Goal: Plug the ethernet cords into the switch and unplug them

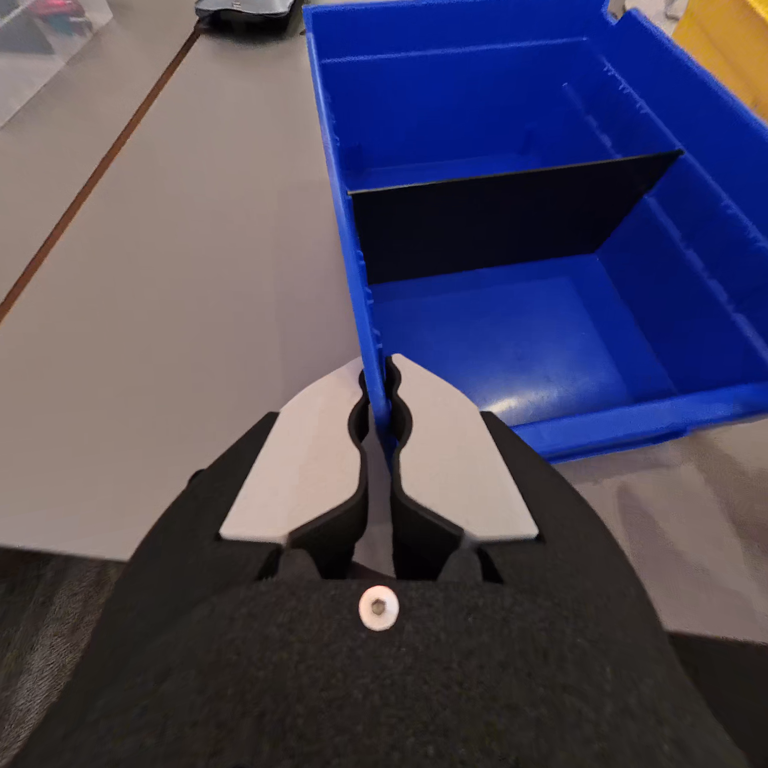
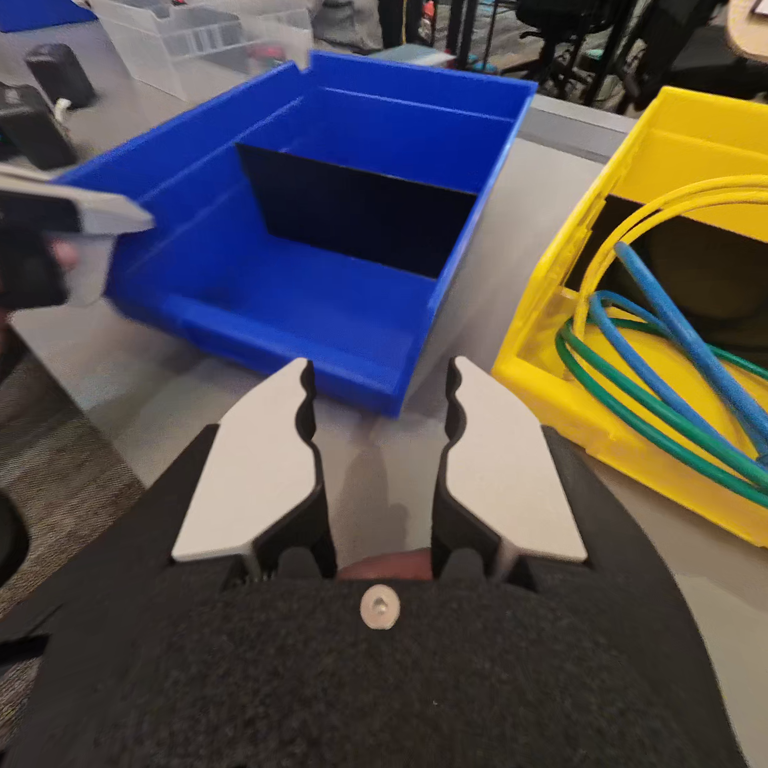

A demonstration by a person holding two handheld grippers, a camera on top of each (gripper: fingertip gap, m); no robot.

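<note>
A blue bin [image 1: 623, 419] with a black divider [image 1: 478, 224] stands on the grey table; both compartments look empty. My left gripper [image 1: 376, 365] is shut on the bin's left wall near its front corner. It also shows at the left of the right wrist view [image 2: 124, 220], at that corner of the blue bin [image 2: 291, 340]. My right gripper [image 2: 381, 365] is open and empty, just in front of the bin's right front corner. A yellow bin [image 2: 540, 374] to the right holds a blue cord [image 2: 681, 332], a green cord [image 2: 623, 407] and a yellow cord [image 2: 665, 199]. No switch is in view.
The grey table [image 1: 187, 291] stretches to the left of the blue bin, with a dark seam along it. Clear plastic bins [image 2: 199, 45] and black devices [image 2: 58, 75] stand at the back left. Office chairs and stands are beyond the table. Carpet lies below the table's front edge.
</note>
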